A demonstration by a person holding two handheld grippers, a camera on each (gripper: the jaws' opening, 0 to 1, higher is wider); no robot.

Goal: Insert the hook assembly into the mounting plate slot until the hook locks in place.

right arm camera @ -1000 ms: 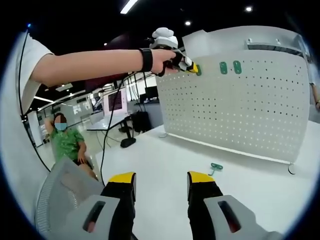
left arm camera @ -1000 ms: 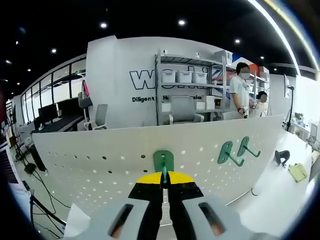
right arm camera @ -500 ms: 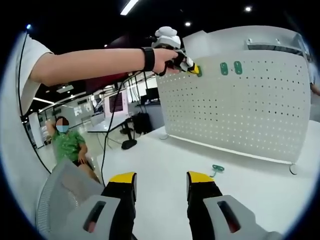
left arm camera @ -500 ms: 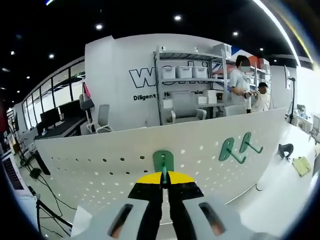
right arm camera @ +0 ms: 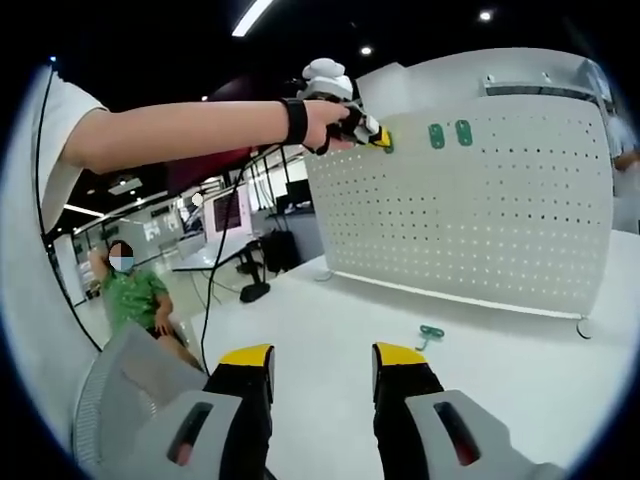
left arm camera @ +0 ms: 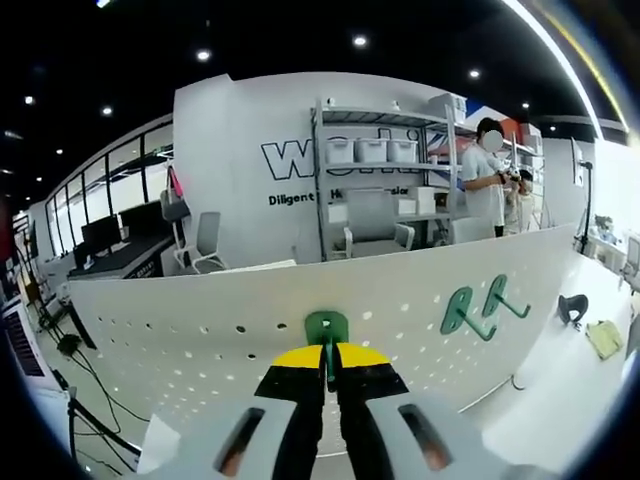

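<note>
The left tool is pinched shut on a green hook, pressing it against the upper part of the white pegboard; whether it has locked cannot be told. Two hooks already hang there. The right tool hangs spread and empty above the worktop, where a spare hook lies.

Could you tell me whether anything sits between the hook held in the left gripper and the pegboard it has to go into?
Nothing visible does. The left gripper is shut on the green hook, which already sits against the upper edge of the white pegboard; the two mounted hooks hang off to one side.
</note>
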